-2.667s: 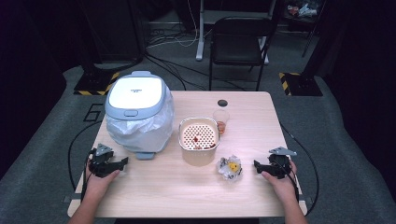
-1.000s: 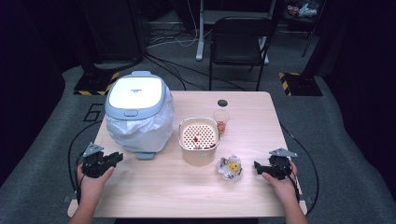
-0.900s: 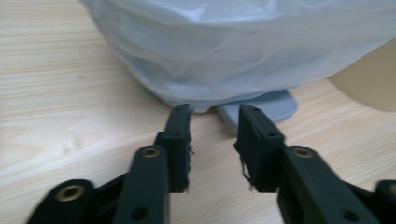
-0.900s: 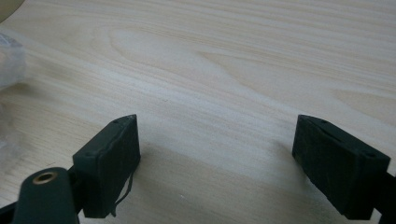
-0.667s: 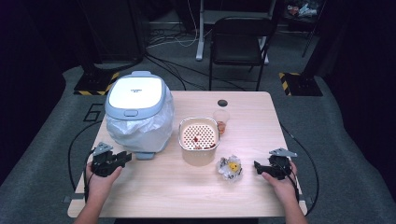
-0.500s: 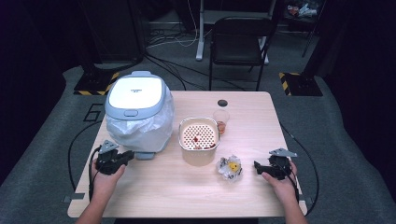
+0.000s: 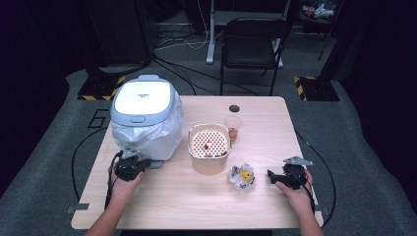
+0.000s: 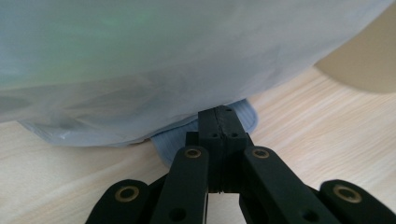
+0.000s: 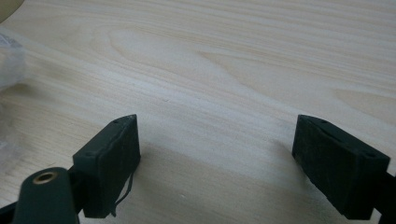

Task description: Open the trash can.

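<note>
Left gripper view: a flat blue-grey tab (image 8: 243, 119) is seen under the plastic-wrapped cooker (image 7: 146, 115) at the bench's left side, and the left gripper (image 8: 220, 122) jaws, just closed, are pressed together over it. The tab is judged stiff and thin, best gripped at its free edge. The right gripper (image 9: 215, 154) jaws are spread over bare bench (image 9: 233, 60).

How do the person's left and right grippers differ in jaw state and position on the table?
The left gripper has its jaws shut together, while the right gripper holds its jaws wide apart over bare wood. The left gripper's tips sit at the blue tab under the plastic-wrapped bin; the right gripper rests apart from the crumpled wrapper. Both have black jaws and lie low over the table.
</note>
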Demonstrator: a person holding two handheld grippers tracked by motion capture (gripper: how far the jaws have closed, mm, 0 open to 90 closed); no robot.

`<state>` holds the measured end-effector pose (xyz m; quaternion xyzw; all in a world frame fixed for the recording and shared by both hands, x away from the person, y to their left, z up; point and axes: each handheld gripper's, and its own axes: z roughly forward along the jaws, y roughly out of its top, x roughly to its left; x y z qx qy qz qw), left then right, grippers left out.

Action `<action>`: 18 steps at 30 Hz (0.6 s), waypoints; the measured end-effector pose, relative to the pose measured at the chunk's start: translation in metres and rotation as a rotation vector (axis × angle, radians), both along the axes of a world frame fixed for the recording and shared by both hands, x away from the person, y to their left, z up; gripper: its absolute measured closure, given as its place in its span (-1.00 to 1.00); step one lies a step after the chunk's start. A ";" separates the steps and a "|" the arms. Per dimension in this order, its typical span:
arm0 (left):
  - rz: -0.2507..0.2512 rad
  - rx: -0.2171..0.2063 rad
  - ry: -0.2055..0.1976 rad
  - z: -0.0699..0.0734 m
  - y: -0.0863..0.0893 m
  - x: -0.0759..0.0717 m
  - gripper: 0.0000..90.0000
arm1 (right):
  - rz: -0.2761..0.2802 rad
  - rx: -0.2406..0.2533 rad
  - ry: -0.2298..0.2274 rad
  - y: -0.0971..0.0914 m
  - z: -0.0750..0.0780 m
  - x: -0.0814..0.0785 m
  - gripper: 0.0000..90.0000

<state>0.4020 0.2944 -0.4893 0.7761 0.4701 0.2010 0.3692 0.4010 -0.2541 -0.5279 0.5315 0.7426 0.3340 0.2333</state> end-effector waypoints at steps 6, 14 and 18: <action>0.004 -0.009 0.006 -0.003 0.000 0.003 1.00 | 0.000 0.000 0.000 0.000 0.000 0.000 -0.68; 0.033 -0.062 -0.007 -0.010 0.001 0.003 0.95 | 0.003 -0.002 -0.002 0.000 0.000 0.000 -0.68; 0.014 -0.028 -0.033 -0.012 0.000 0.002 0.95 | 0.001 0.000 0.002 0.000 0.000 0.000 -0.68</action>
